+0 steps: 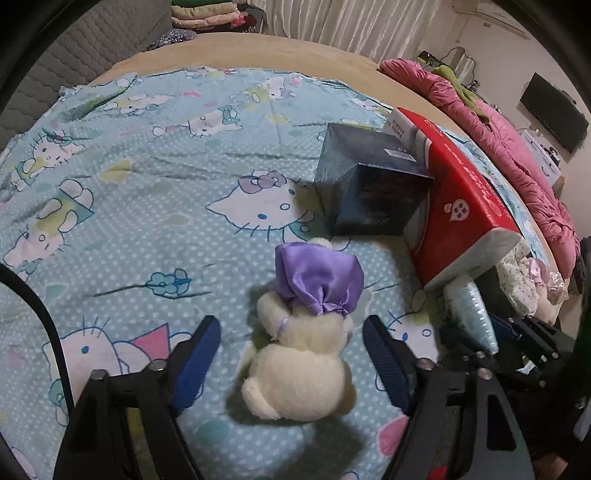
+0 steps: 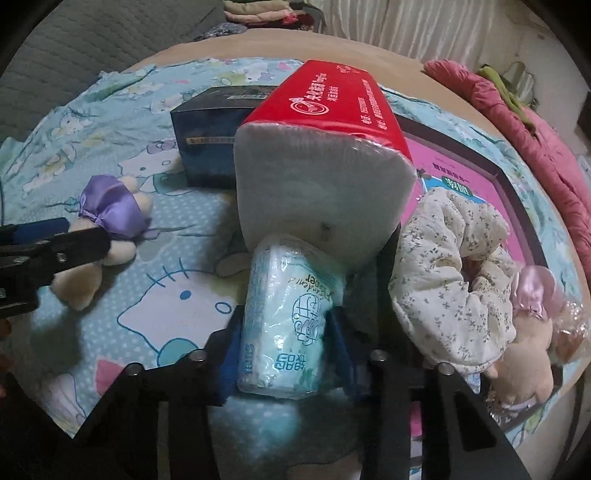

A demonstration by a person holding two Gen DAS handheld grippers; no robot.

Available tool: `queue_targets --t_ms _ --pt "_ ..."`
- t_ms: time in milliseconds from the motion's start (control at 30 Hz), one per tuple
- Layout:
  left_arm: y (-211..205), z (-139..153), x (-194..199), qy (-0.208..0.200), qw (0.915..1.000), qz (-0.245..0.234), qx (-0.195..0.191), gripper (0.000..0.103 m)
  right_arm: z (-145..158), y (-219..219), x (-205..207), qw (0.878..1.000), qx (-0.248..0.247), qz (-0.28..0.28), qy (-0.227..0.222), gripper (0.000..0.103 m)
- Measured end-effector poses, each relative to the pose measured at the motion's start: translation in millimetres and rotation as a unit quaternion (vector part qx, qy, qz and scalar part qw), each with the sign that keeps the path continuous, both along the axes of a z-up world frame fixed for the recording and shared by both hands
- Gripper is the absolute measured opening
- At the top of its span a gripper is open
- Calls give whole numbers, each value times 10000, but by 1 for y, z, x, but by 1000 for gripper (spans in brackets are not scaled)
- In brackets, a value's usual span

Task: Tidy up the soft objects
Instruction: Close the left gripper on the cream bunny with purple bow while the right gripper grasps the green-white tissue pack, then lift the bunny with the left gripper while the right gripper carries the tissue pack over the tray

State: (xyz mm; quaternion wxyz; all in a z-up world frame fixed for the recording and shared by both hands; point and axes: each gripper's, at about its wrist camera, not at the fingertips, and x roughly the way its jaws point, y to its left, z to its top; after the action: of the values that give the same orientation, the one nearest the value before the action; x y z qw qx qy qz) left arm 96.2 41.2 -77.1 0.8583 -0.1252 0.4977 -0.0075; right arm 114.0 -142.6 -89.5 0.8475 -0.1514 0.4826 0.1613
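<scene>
A cream plush toy with a purple satin cap (image 1: 306,332) lies on the Hello Kitty sheet (image 1: 147,184). My left gripper (image 1: 291,350) is open, its blue fingers on either side of the toy, not touching it. The toy also shows in the right wrist view (image 2: 110,218). My right gripper (image 2: 286,350) is shut on a pale blue tissue pack (image 2: 288,325), whose far end sits under a red-wrapped tissue pack (image 2: 325,155). A floral scrunchie (image 2: 454,280) and a plush with a pink bow (image 2: 524,332) lie in a pink-lined box (image 2: 509,192) to the right.
A dark blue box (image 1: 369,188) stands on the sheet behind the toy, against the red pack (image 1: 465,195). A pink quilt (image 1: 517,158) lies along the bed's right edge. Folded clothes (image 1: 207,14) are stacked beyond the bed. A grey headboard (image 1: 55,74) is at left.
</scene>
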Motion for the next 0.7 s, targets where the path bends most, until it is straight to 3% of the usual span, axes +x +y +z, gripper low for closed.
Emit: queue_targets --t_ms 100,233,433,700 --pt "-3 -2 0 -58 9999 -134 -67 48 8 -7 -5 9995 281 151 -22 32" --pt "-5 -1 -1 -118 9997 -182 -145 41 19 -9 -9 9973 641 354 29 30" --pt "-15 29 -17 -473 9986 -217 -123 41 45 -10 -22 9916 1152 580 -6 30" --pt "-52 82 -32 -924 9940 -567 -134 41 101 -36 -30 9829 1711 502 -453 30"
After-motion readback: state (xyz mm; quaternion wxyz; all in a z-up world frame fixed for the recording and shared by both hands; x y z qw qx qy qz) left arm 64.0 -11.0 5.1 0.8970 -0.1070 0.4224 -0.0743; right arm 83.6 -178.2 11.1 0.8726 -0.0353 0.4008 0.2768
